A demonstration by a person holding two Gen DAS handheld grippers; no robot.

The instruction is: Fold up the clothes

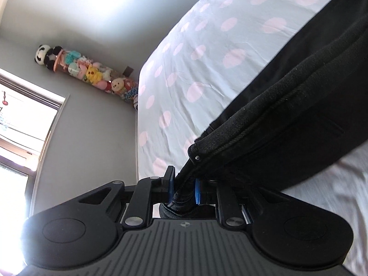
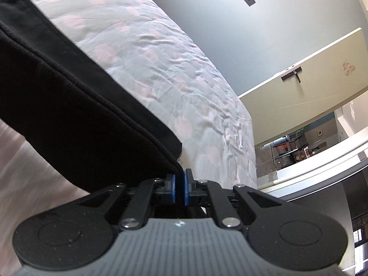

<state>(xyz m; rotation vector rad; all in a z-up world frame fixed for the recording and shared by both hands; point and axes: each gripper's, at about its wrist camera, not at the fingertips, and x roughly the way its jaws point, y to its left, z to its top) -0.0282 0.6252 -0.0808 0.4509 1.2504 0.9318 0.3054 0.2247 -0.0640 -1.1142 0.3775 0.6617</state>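
Note:
A pair of black trousers (image 1: 299,105) is lifted above a bed sheet (image 1: 195,53) printed with pink dots. In the left wrist view my left gripper (image 1: 184,189) is shut on the thick waistband corner, which bunches between the blue pads. A small metal rivet (image 1: 197,158) shows on that corner. In the right wrist view my right gripper (image 2: 180,189) is shut on a thin hem corner of the same black trousers (image 2: 69,105), which stretch away up and left. Both views are rolled sideways, and the cloth between the grippers hangs taut over the bed sheet (image 2: 161,57).
A tall column of plush toys (image 1: 92,73) stands in the room's corner beyond the bed's edge, beside a bright window (image 1: 20,124). On the other side, past the bed's edge, are a cream wall (image 2: 310,80) and a doorway (image 2: 299,142) into another room.

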